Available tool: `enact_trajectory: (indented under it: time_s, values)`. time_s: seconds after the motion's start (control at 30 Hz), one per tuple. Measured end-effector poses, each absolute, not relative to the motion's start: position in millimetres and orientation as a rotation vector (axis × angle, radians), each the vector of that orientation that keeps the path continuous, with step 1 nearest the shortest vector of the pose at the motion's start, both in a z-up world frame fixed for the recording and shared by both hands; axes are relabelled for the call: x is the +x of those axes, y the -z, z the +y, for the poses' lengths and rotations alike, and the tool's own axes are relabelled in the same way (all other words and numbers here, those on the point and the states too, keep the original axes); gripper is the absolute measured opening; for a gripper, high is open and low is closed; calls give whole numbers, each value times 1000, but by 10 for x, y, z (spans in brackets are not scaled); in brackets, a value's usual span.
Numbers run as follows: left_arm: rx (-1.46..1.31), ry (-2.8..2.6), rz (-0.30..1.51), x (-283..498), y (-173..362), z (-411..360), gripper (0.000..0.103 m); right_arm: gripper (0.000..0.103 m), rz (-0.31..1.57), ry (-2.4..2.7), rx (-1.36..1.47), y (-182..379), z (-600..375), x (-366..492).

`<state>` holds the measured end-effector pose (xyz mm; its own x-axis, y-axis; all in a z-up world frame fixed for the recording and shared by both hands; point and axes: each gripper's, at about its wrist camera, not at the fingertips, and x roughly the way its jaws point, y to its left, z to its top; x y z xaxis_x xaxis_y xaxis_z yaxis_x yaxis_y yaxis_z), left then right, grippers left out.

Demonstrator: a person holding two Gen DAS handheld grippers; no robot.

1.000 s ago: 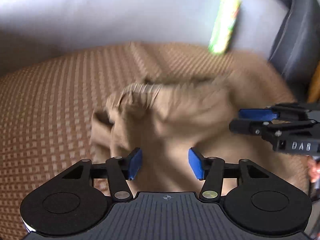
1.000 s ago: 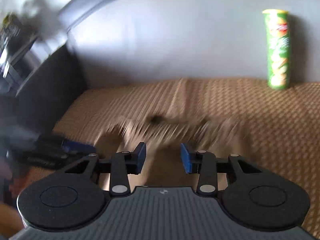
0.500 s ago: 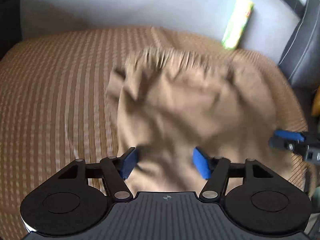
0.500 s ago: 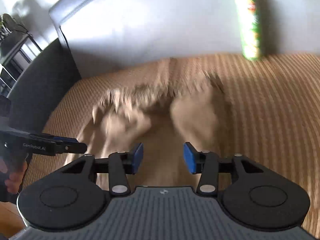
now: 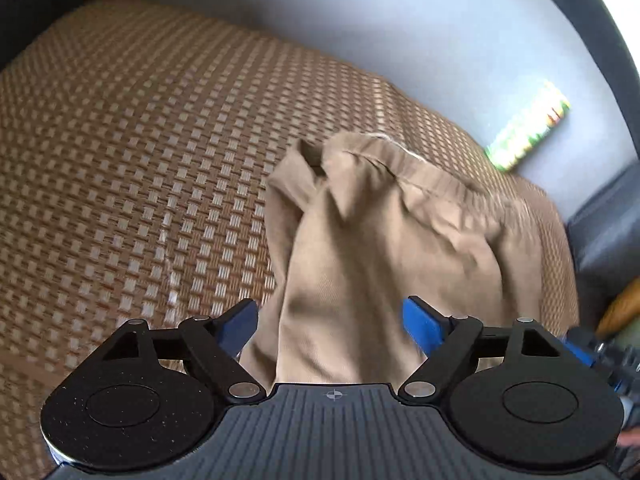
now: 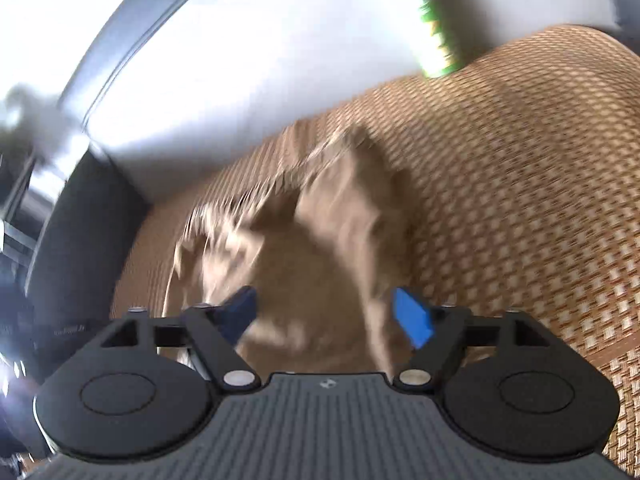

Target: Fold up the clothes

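the left gripper [image 5: 326,322] and right gripper [image 6: 324,314] are both hanging with jaws spread, pinching nothing, having just been opening. the tan garment [image 5: 384,248] is lying directly ahead of both on the woven mat [image 5: 120,152], running away toward its gathered waistband [image 5: 420,168]. since 1 second ago it is lying flatter.

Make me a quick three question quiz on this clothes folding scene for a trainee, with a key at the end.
1. True or false: the tan garment lies on a woven brown mat.
2. Multiple choice: the left gripper has its jaws A) shut on the garment, B) open with the cloth showing between them, C) out of view.
3. Fill in: the green canister stands against the pale ____ behind the mat.

Key: 1 true. 2 B; its jaws have just been opening. 3 wall.
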<state>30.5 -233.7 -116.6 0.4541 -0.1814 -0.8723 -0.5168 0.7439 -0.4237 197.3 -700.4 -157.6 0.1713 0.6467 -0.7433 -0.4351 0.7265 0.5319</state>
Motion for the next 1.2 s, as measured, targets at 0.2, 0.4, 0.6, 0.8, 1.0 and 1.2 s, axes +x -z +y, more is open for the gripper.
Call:
enact_trajectory:
  time_s: [0.2,0.4,0.6,0.8,1.0,1.2]
  values:
    - [-824,-270,1119,571,1540,-2143,88,84,1311,-693,298,1979,-7023,2284]
    - [-883,-268,1153,639,1868,-2083,97,85,1389,-667,358,2217,-7026,2325]
    - [-967,-178,1152,482,1954,-2019,96,87,1450,-744,447,2428,-7008,2501]
    - [-1065,-155,1093,434,2011,-1947,92,96,1494,-857,511,2718,-6968,2689]
    - [-954,-131,1111,430,1944,-2121,94,93,1513,-989,559,2831,-6879,2665]
    - [-949,-171,1128,523,1995,-2087,101,95,1503,-967,628,2910,-6842,2602]
